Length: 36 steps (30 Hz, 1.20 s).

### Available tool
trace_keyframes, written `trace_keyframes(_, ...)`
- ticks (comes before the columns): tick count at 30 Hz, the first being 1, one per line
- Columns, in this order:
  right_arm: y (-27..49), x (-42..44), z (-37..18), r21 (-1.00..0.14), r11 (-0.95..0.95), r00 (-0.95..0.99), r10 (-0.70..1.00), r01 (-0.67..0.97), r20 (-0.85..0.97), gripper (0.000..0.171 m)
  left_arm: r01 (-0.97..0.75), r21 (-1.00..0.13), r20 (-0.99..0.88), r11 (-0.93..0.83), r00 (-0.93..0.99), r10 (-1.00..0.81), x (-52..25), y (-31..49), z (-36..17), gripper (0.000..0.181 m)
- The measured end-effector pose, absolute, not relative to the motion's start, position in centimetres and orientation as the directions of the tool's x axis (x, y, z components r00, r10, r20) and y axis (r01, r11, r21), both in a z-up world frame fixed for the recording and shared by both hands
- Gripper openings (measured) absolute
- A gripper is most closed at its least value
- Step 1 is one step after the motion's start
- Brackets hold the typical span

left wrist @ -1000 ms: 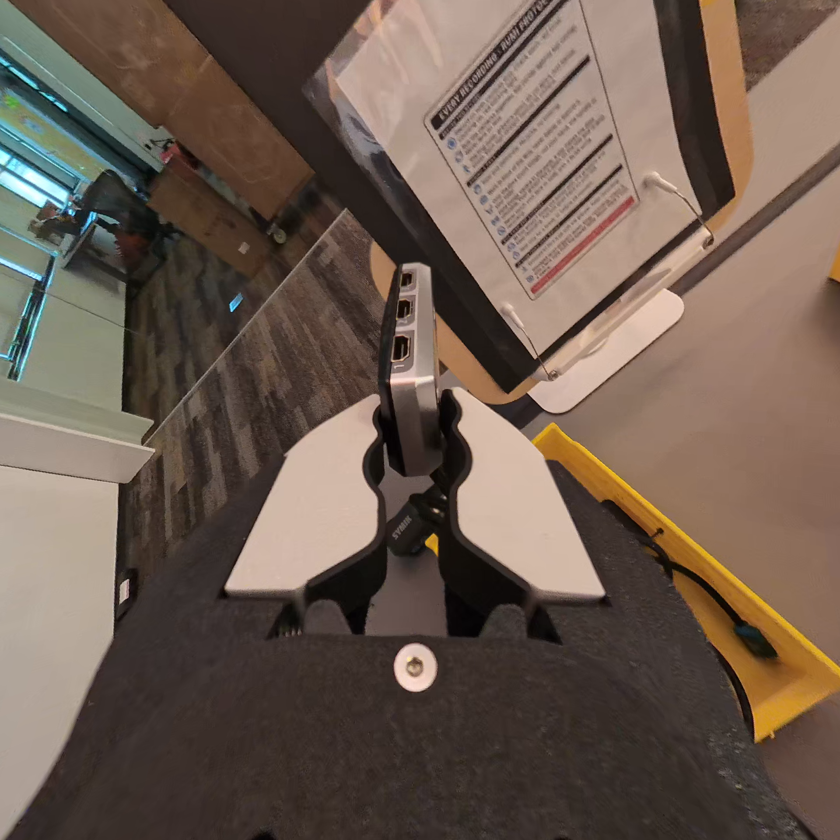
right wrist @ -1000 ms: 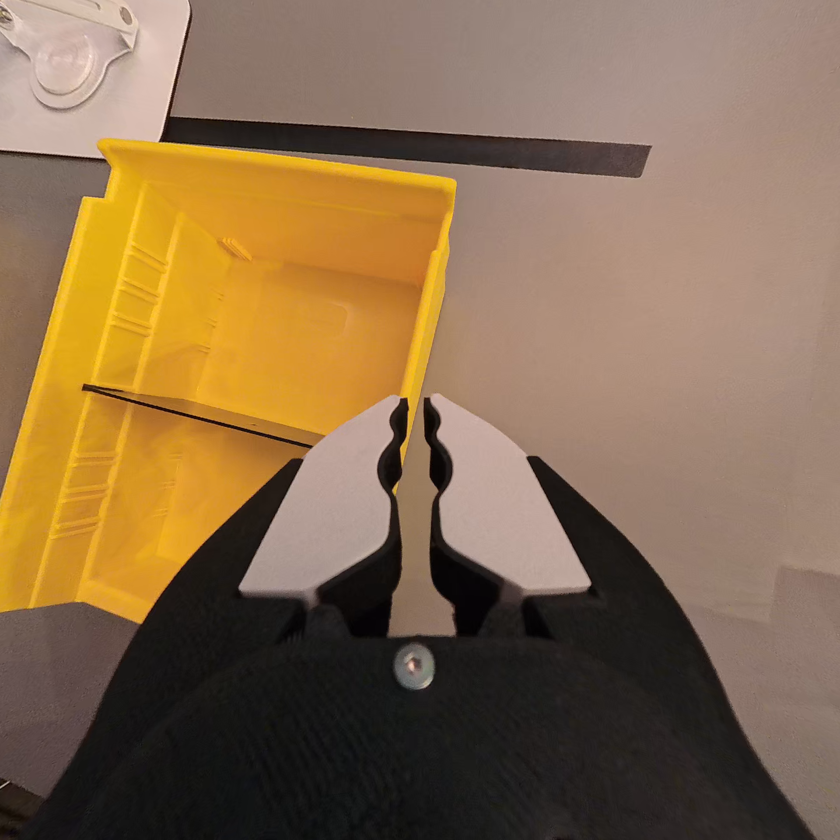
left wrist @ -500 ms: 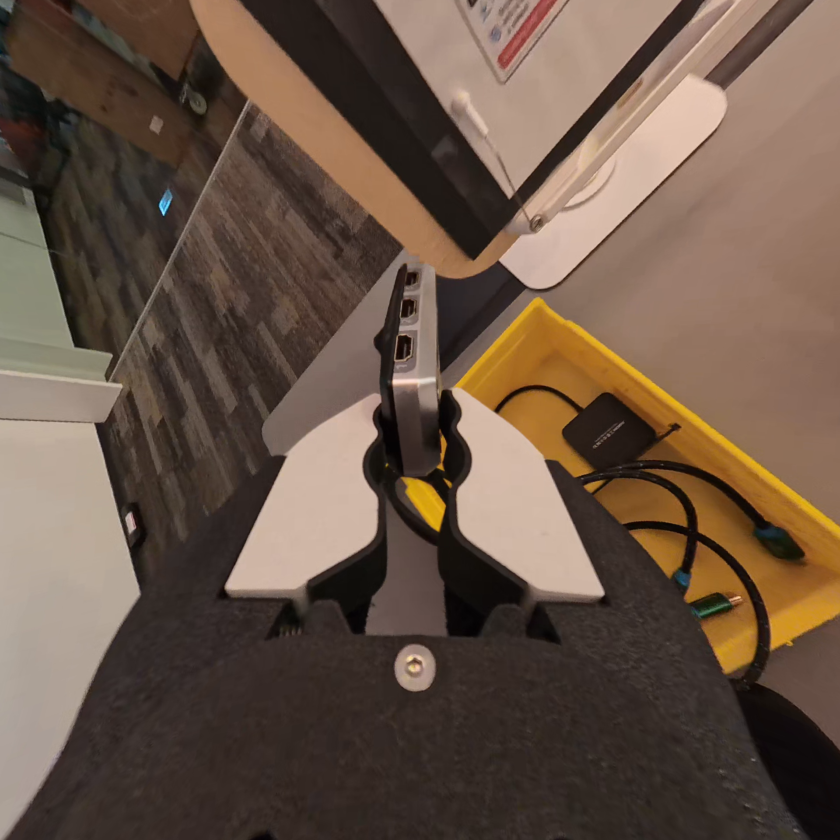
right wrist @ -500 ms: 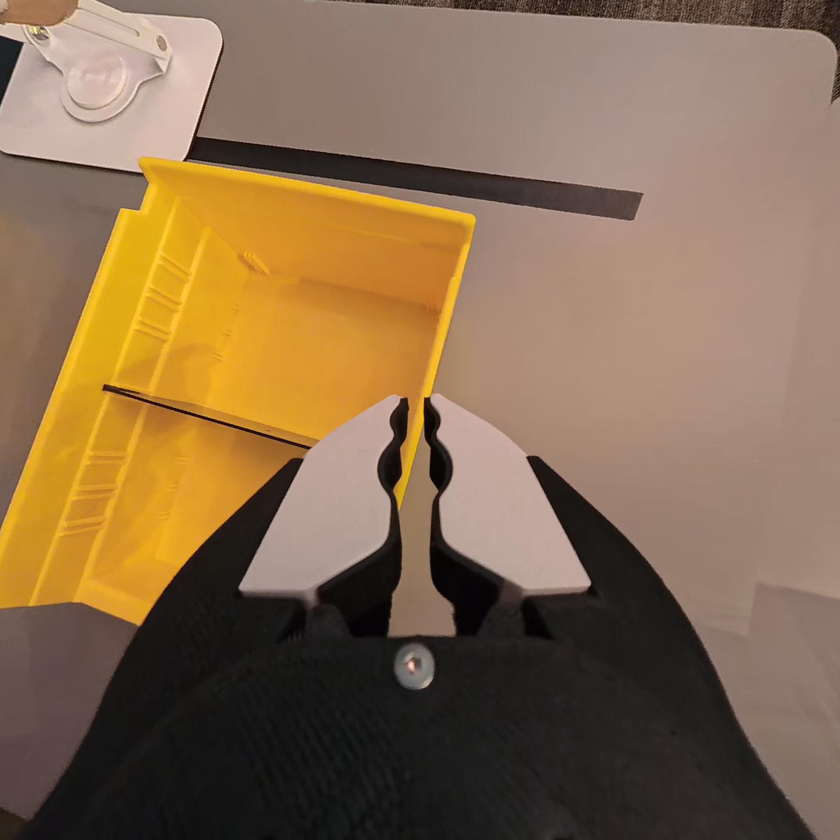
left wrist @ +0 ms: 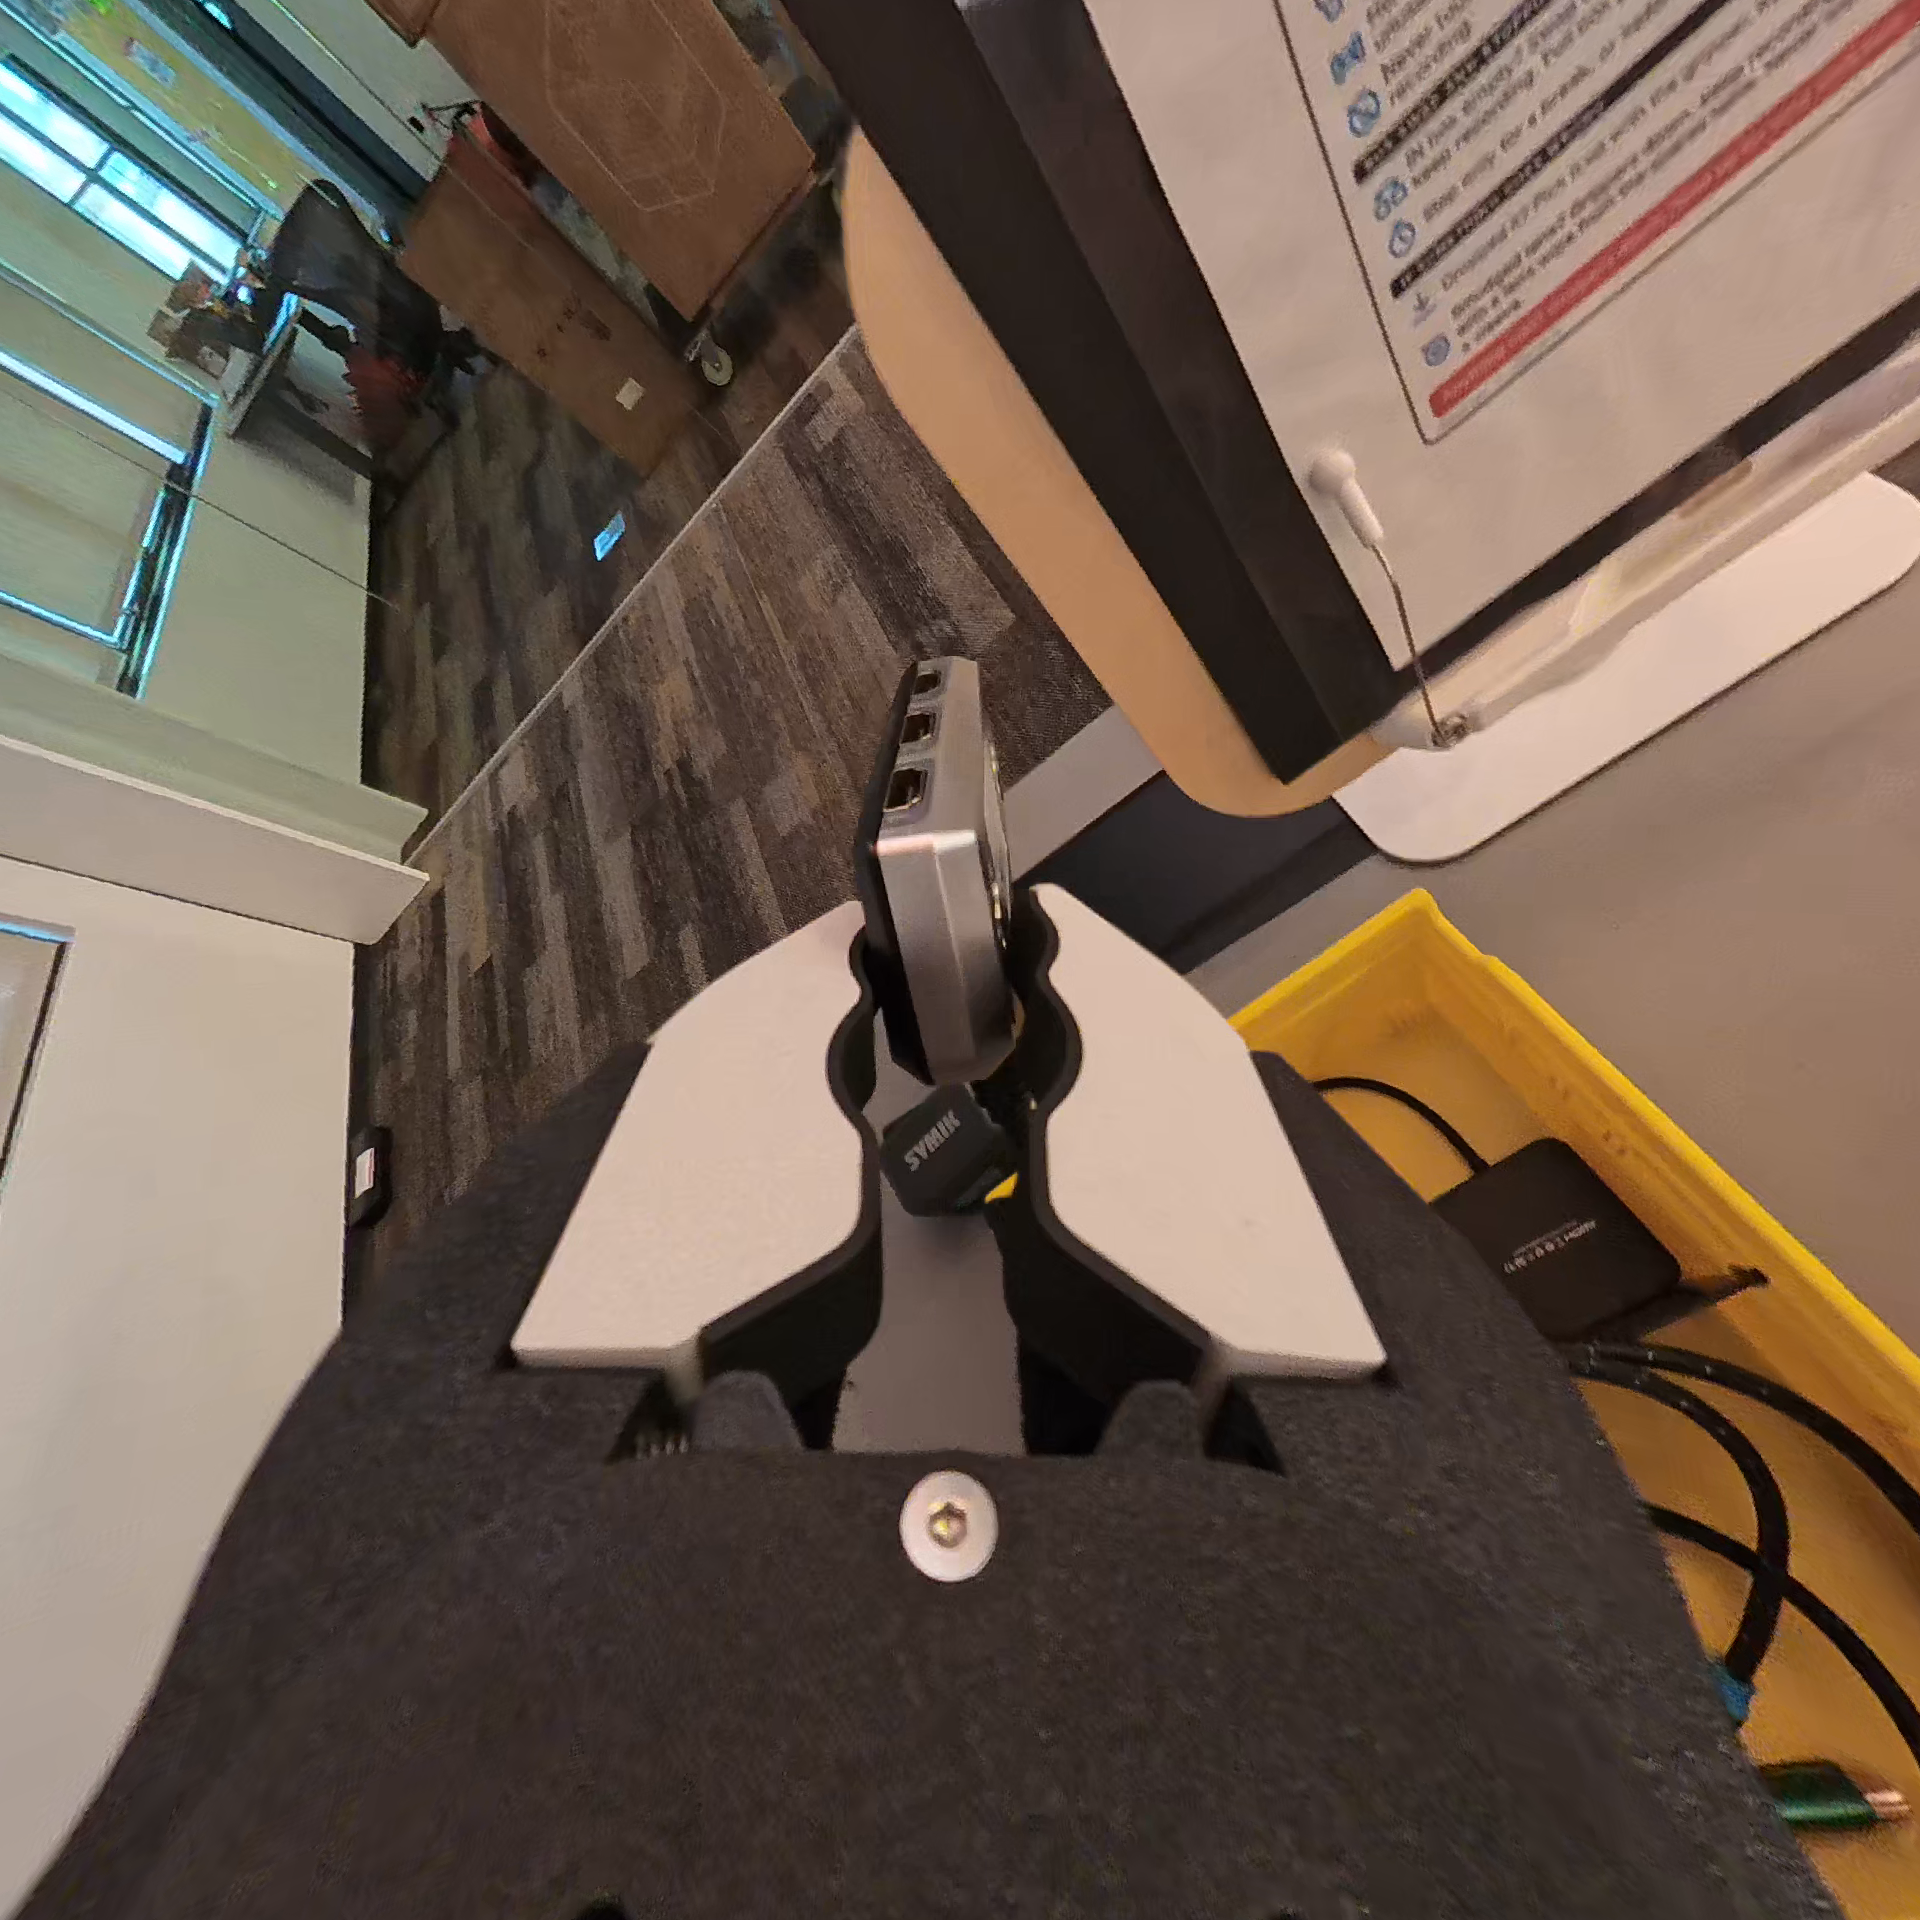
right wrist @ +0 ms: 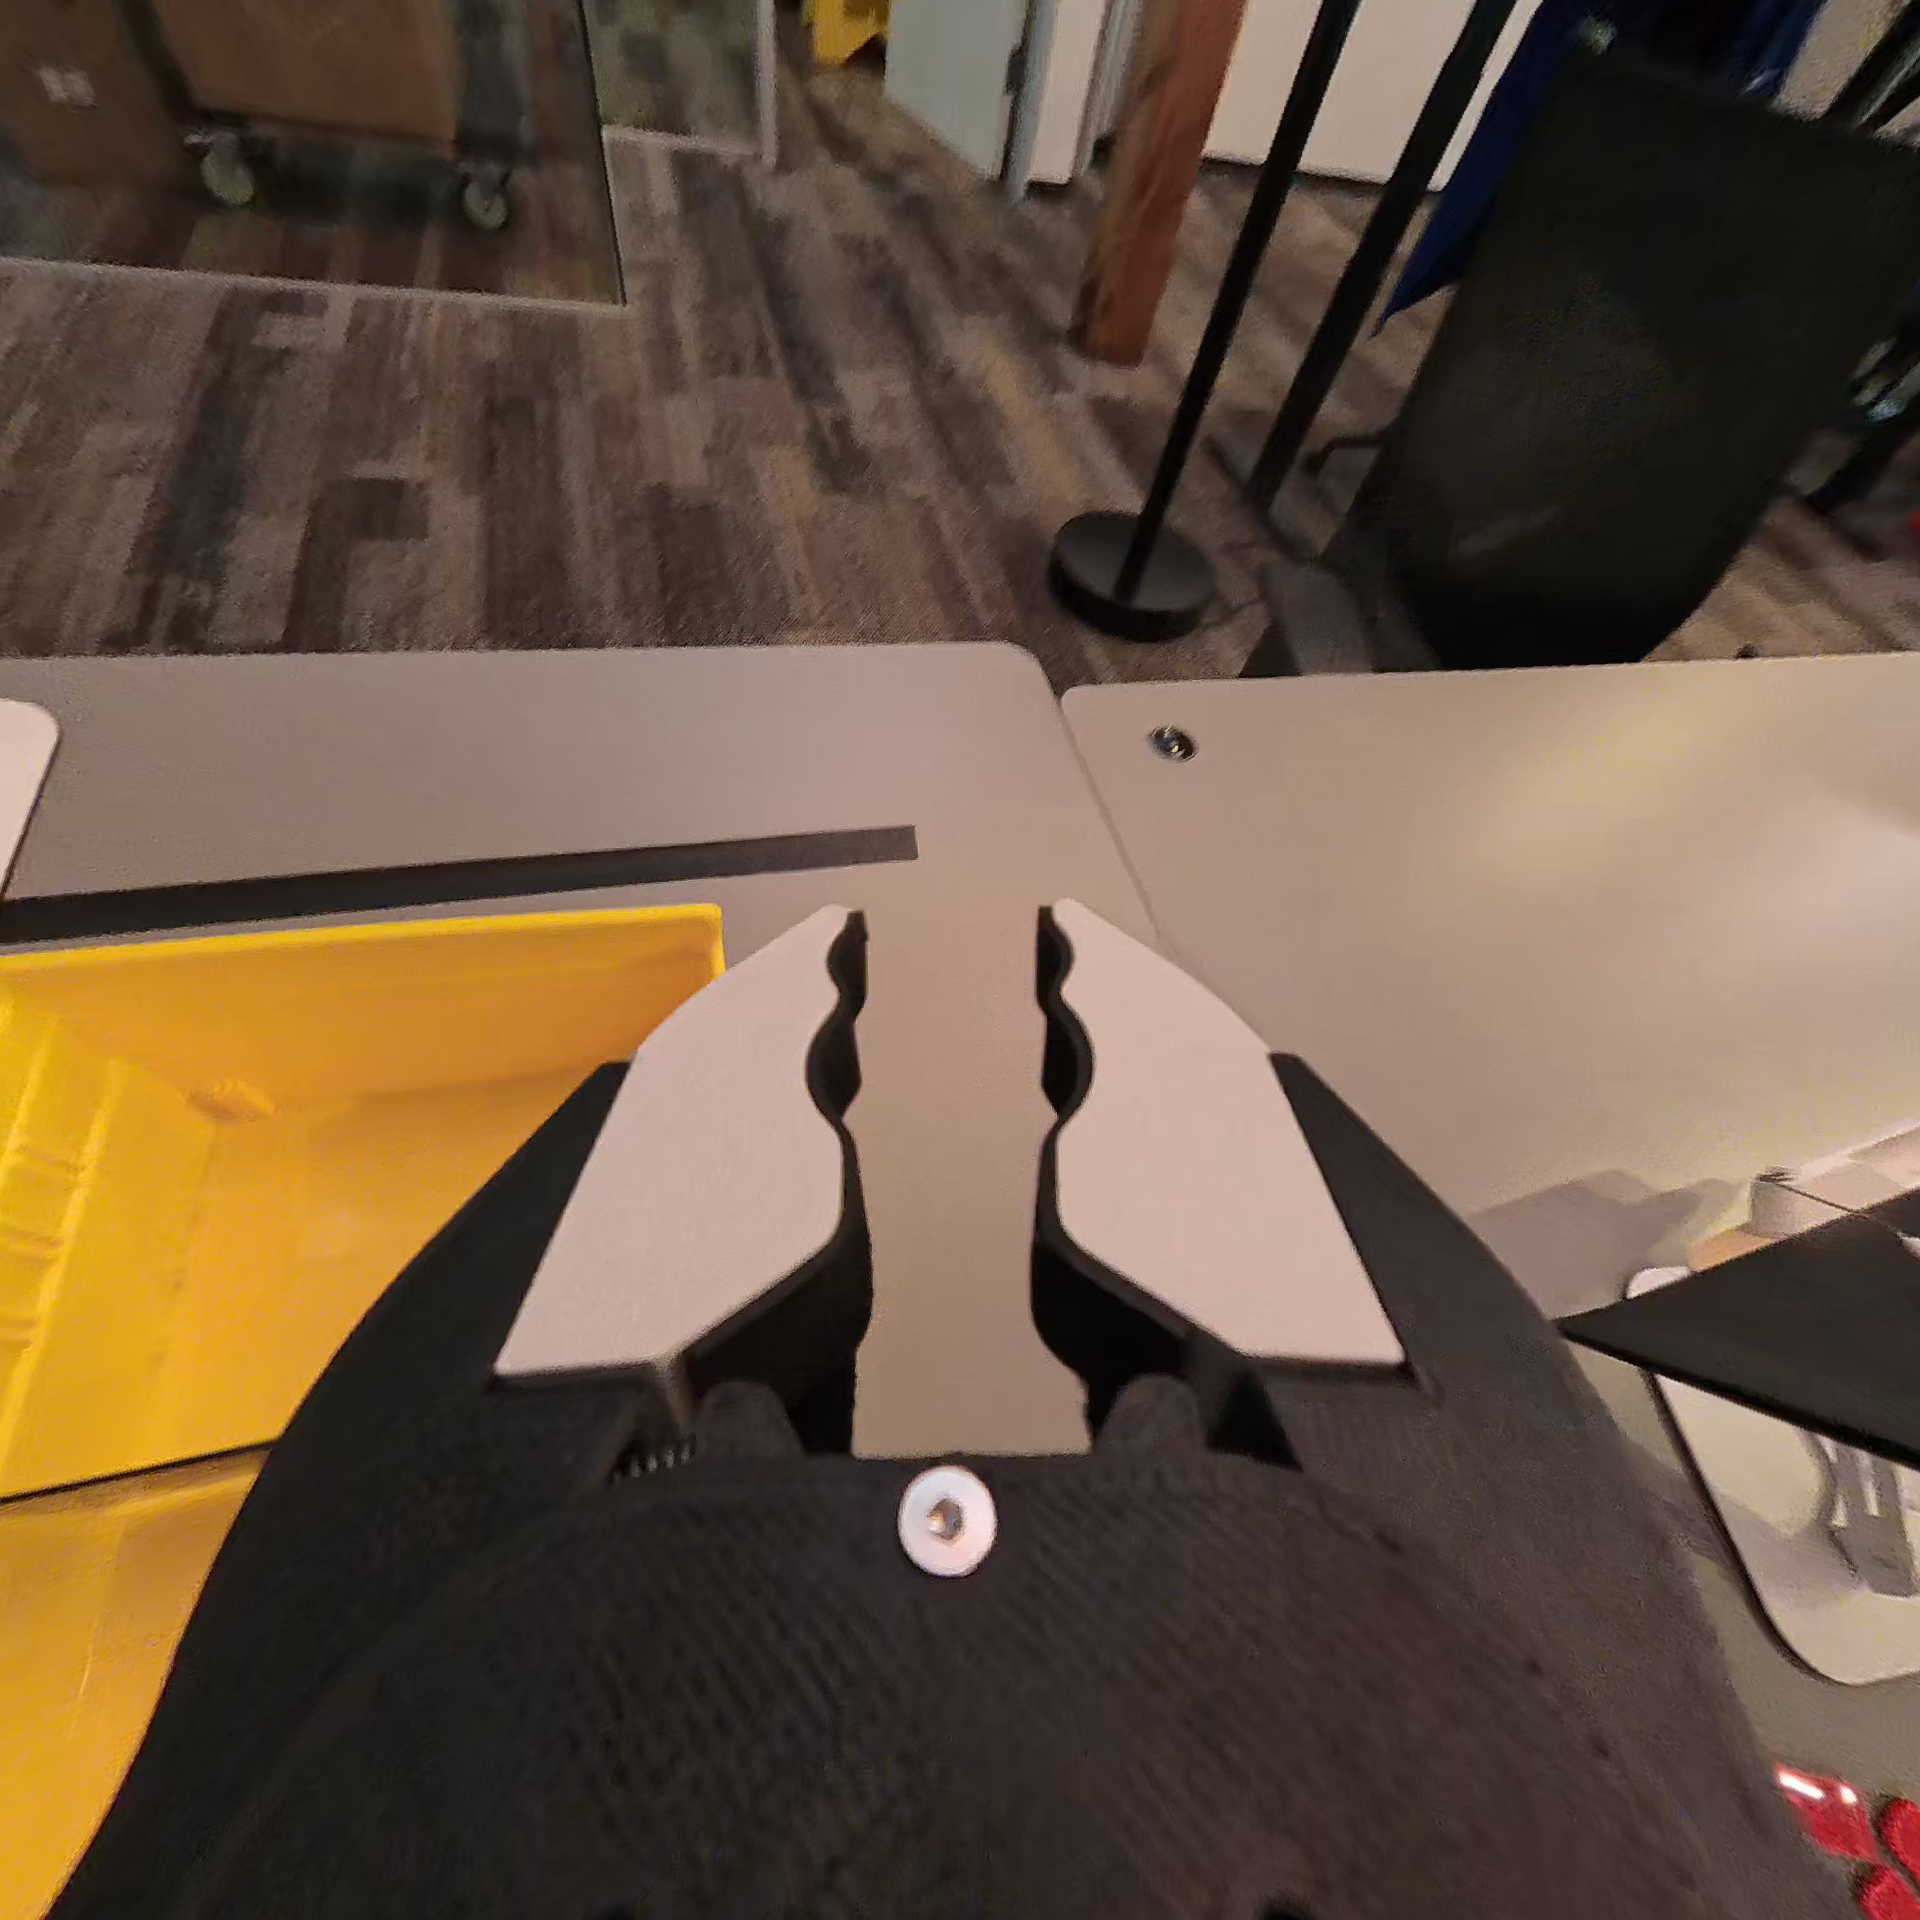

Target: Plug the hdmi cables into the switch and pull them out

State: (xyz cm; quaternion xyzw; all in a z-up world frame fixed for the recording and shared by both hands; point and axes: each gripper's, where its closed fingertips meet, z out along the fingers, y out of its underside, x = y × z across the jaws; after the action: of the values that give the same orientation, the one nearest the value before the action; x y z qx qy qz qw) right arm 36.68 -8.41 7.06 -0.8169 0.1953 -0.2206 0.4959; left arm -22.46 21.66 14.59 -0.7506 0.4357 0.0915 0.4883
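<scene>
**Switch held edge-on with ports exposed; free gripper spread above the table**

Left wrist view, near to far. The left gripper (left wrist: 951, 935) is clamped on the lower end of the HDMI switch (left wrist: 935, 883), a slim grey box standing on edge between the pale fingers (left wrist: 727, 1143). The hold sits low on the body, which leaves the row of ports (left wrist: 909, 743) along the upper edge uncovered and facing outward, judged a deliberate presentation for insertion. A black plug (left wrist: 935, 1153) hangs from the switch's near end, inside the throat of the gripper. At 3 to 5 o'clock lies the yellow bin (left wrist: 1434, 977), holding a black adapter box (left wrist: 1548, 1236), coiled black HDMI cables (left wrist: 1766, 1507) and a green-shelled connector (left wrist: 1829, 1808); the cables are stored within reach of the other gripper. At 1 o'clock a document stand (left wrist: 1621, 686) carries a printed sheet (left wrist: 1558, 208). Carpeted floor (left wrist: 623, 675) lies beyond, at 10 to 12 o'clock.

Right wrist view, near to far. The right gripper (right wrist: 951, 914) holds nothing, its fingers plainly apart, judged ready to take a connector. It points over the grey table (right wrist: 1455, 883), with a second yellow bin (right wrist: 364, 1039) at 9 o'clock. A black strip (right wrist: 520, 873) crosses the table at 11 o'clock. A black post base (right wrist: 1132, 582) stands on the floor at 1 o'clock.

No cable is yet lifted; fetching one is judged the step in hand.
</scene>
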Motion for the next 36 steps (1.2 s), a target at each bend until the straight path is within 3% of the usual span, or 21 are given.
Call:
trace_keyframes(2,-8.6,36.5,8.1,-0.913,-0.401,0.800,-0.571,-0.077,0.183,0.040,-0.737,-0.661,-0.567,-0.141,0.614,-0.549,-22.2,22.0,15.3,0.023)
trace_keyframes(10,-8.8,35.6,11.7,-0.960,-0.279,0.730,-0.650,0.029,0.211,0.042,-0.619,-0.781,-0.516,-0.085,0.716,-0.470,-21.8,21.7,19.7,0.023)
trace_keyframes(25,-6.9,33.3,11.4,-0.946,-0.314,0.772,-0.581,0.080,0.259,0.042,-0.653,-0.730,-0.640,0.204,0.546,-0.541,-14.6,12.7,27.8,0.022)
trace_keyframes(32,-6.1,32.2,11.3,-0.944,-0.315,0.807,-0.531,0.097,0.259,0.041,-0.681,-0.642,-0.694,0.352,0.322,-0.643,-6.6,5.2,23.4,0.023)
trace_keyframes(36,-5.9,31.8,11.3,-0.944,-0.313,0.817,-0.514,0.104,0.261,0.041,-0.738,-0.502,-0.793,0.451,0.185,-0.580,-3.6,2.6,17.8,0.023)
